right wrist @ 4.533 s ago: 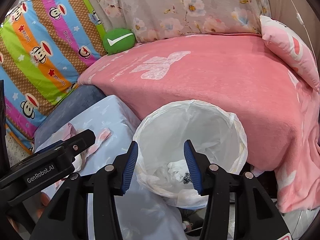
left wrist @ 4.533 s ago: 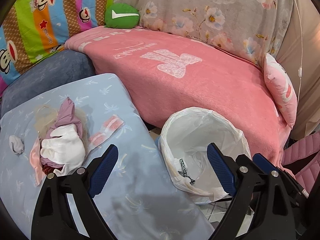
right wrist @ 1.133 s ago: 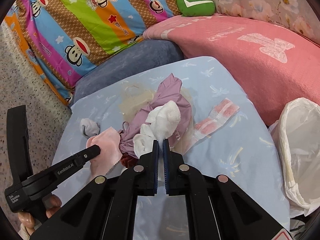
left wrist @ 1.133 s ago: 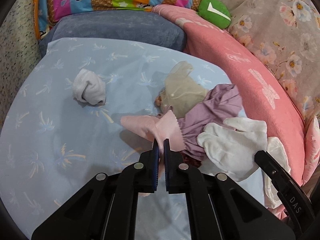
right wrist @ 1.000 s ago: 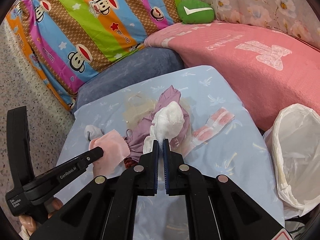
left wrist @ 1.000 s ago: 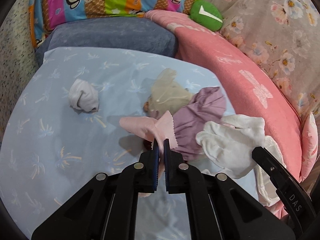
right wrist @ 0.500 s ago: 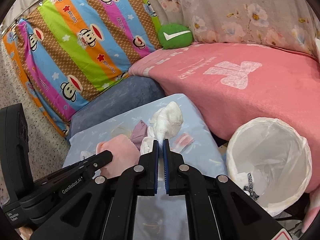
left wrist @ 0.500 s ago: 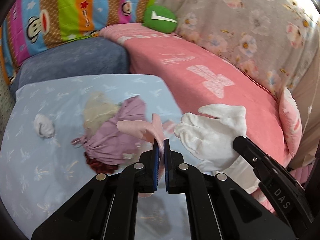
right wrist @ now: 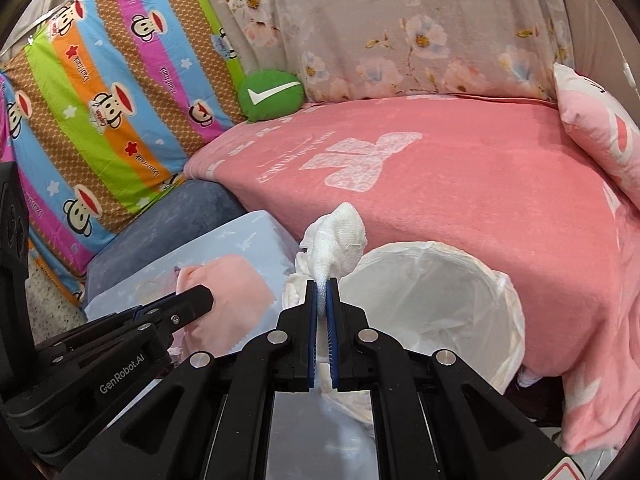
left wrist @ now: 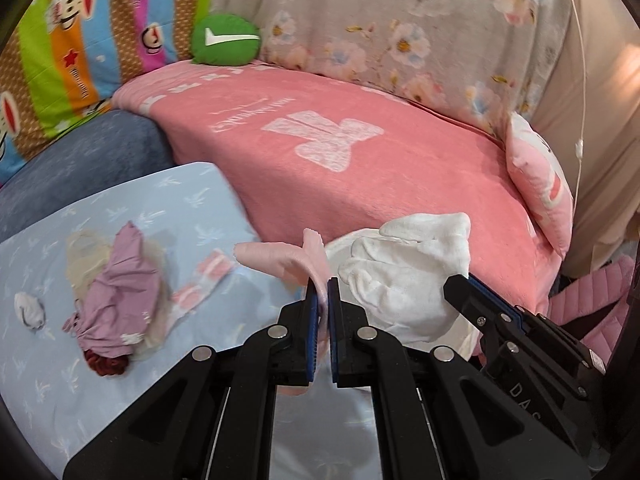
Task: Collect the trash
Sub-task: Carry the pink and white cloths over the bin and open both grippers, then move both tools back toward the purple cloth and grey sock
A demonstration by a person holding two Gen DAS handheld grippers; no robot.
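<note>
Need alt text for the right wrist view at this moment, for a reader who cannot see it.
The right gripper is shut on a crumpled white cloth beside the rim of a white-lined round trash bin. At left, the left gripper holds a pale pink cloth over the light blue table cover, with a pink blanket behind.

pink cloth (left wrist: 280, 258), white rag (right wrist: 336, 236) — lifted, now by bin (right wrist: 460, 276)

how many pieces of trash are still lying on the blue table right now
4: a white wad at the left, a purple cloth on a beige piece, and a pink-striped strip. More may hide behind the grippers.
</note>
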